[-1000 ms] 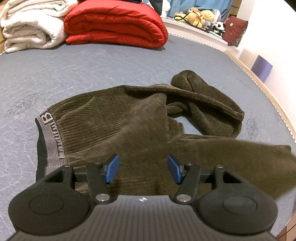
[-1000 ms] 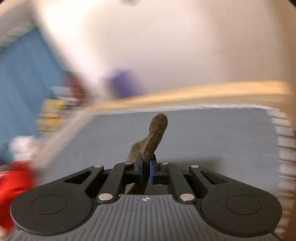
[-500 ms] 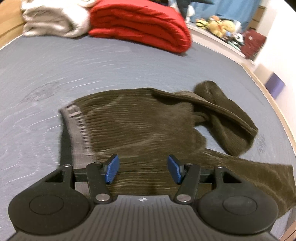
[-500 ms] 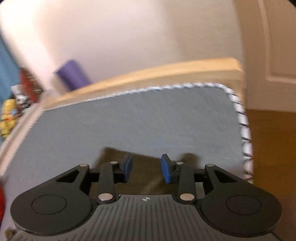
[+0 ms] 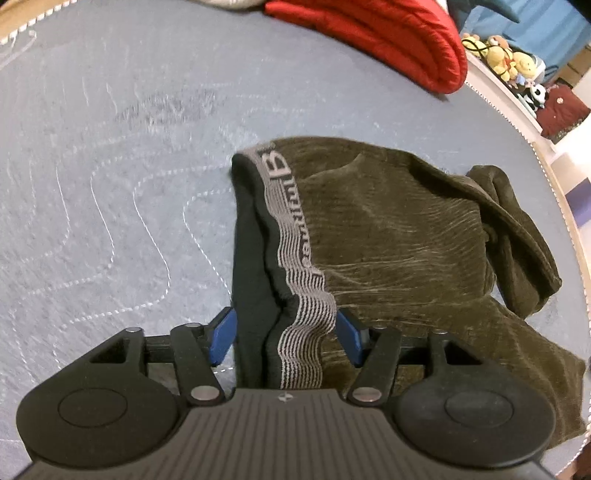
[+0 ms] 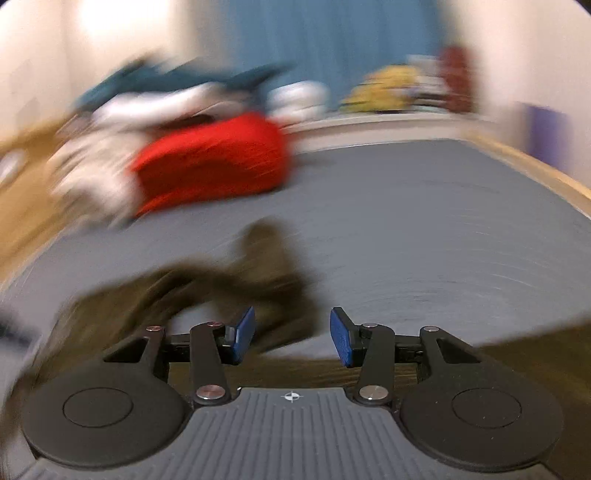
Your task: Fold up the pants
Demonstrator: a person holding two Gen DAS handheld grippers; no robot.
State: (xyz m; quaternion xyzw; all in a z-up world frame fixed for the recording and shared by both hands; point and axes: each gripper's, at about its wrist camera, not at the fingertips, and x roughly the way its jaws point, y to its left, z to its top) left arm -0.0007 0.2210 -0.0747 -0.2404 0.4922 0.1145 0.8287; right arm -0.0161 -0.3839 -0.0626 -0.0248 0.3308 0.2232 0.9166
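The waistband (image 5: 295, 291) of the pants (image 5: 406, 229) lies between the left gripper's (image 5: 284, 334) opening, wide fingers, legs trailing right. The right gripper (image 6: 291, 338), opening and empty, points at the legs.

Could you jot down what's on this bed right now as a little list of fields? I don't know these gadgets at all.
surface: grey quilted bed cover
main item: olive-brown ribbed pants, rumpled, one leg bunched at the right
waistband: grey striped, lettered, running between the left tool's fingers
left tool: opening, waistband in the gap, pads not pressing
right tool: opening, nothing between its fingers; view blurred
background: folded red blanket, stuffed toys on a ledge
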